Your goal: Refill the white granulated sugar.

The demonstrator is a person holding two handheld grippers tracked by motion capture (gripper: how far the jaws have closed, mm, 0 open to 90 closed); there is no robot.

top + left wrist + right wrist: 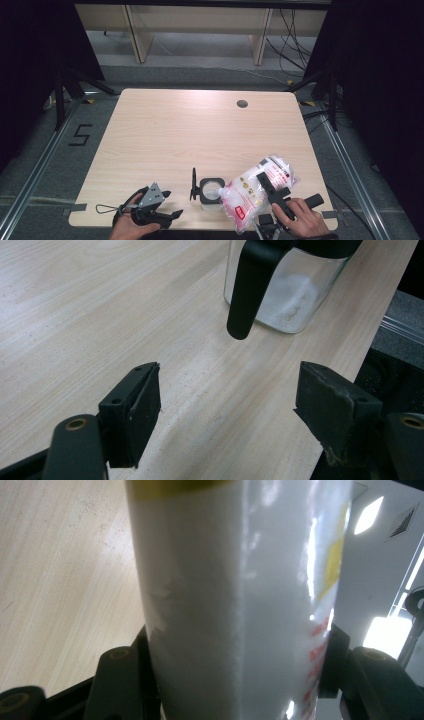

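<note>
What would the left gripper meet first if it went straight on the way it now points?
Probably the black handle of the glass jar, which stands ahead of the open left gripper, slightly right of centre. Only bare table lies between; depth is hard to judge.

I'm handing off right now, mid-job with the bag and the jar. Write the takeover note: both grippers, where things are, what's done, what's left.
Right hand-held gripper: shut on the clear plastic bag of white granules with red print, tilted towards the jar.
Left hand-held gripper: open, holding nothing, near the table's front edge, left of the jar.
Clear glass jar with black rim and hinged black lid: upright on the light wooden table, lid open, beside the bag's lower end.
Done: some white granules lie in the jar's bottom.
Left: probably pour more, set the bag down, close the lid. Whether the bag's mouth is open cannot be seen.
</note>
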